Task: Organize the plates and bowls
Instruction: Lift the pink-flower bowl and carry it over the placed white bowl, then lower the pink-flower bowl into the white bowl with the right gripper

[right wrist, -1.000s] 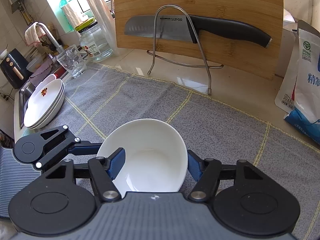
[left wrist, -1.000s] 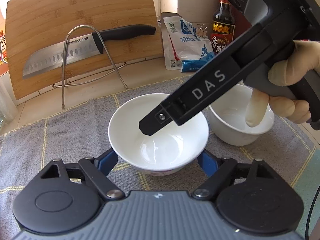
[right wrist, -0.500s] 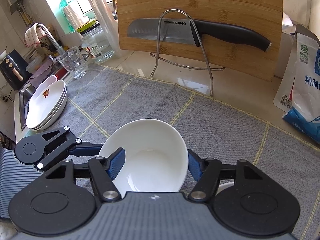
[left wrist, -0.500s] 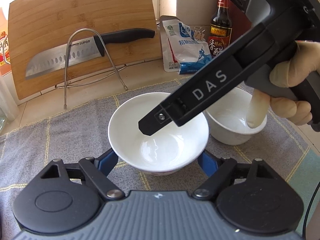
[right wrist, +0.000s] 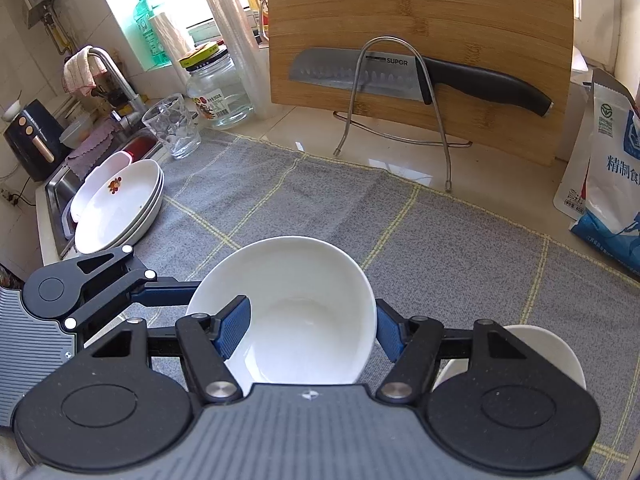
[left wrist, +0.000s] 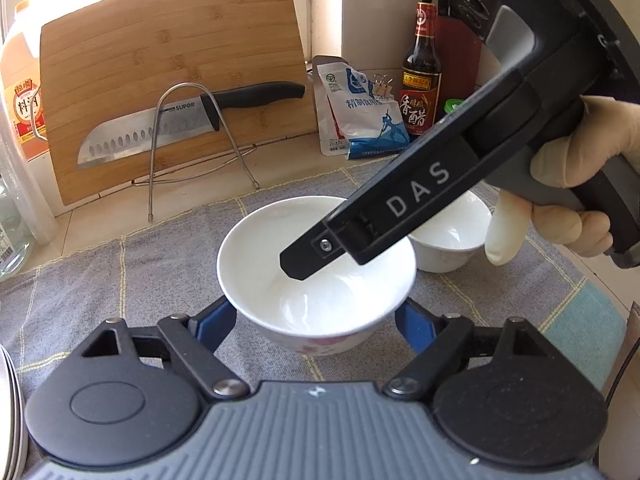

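- Bowl (left wrist: pixel 316 276) sits pinched between both grippers above the grey tabletop cloth (left wrist: pixel 120 280).
- Left gripper (left wrist: pixel 316 320) clamps its outside walls.
- Right gripper (right wrist: pixel 312 330) pinches its rim, probably sharing the weight.
- Second bowl (left wrist: pixel 452 240) waits nearby, likely the stacking target.

2 white bowls: 1 between the tool's fingers (left wrist: pixel 316 272), 1 just behind it to the right (left wrist: pixel 452 240). 1 stack of white plates (right wrist: pixel 120 204), far left of the tool, 3 rims countable. 1 knife (right wrist: pixel 420 76), 1 cutting board (right wrist: pixel 420 12), 1 drinking glass (right wrist: pixel 172 128), 1 glass jar (right wrist: pixel 220 92), all beyond the tool.
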`<action>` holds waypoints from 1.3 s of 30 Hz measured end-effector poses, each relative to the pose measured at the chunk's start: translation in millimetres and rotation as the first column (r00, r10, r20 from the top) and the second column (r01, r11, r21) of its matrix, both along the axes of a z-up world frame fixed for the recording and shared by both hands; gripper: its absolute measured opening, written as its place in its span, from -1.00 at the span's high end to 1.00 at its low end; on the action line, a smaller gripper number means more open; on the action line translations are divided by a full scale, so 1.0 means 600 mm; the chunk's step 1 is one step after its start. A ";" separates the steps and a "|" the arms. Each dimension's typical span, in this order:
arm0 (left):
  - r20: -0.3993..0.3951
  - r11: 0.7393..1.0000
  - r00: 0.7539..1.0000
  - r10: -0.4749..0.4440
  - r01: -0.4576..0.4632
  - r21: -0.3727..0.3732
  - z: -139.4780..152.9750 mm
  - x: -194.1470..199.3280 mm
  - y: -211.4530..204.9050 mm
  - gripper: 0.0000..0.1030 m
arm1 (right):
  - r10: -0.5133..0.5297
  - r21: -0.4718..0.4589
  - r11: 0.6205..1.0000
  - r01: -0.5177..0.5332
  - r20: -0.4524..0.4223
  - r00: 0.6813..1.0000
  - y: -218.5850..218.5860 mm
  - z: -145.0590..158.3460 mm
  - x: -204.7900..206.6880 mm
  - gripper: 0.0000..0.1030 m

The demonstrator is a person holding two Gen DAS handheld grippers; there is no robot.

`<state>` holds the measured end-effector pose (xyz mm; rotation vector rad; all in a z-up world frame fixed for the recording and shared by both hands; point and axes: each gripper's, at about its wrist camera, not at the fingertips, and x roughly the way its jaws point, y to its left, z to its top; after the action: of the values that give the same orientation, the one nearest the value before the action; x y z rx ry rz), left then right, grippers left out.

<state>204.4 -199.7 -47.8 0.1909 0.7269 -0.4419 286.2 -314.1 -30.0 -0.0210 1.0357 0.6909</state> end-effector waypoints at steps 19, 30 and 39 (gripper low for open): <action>0.030 1.000 0.999 -0.010 0.010 -0.011 0.042 -0.097 0.096 -0.67 | 0.011 0.008 1.000 -0.011 0.007 1.000 0.097 0.041 -0.095 -0.39; 0.041 1.000 0.999 0.001 -0.001 -0.010 0.049 -0.137 0.150 -0.67 | 0.024 0.013 1.000 -0.024 0.008 1.000 0.156 0.047 -0.131 -0.39; 0.037 1.000 0.999 0.016 -0.015 -0.004 0.050 -0.165 0.197 -0.67 | 0.041 0.021 0.999 -0.042 0.006 0.999 0.205 0.047 -0.157 -0.39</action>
<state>105.3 -81.7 -18.1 0.1894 0.6908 -0.4239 192.0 -191.1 -1.8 -0.0262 1.0245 0.7392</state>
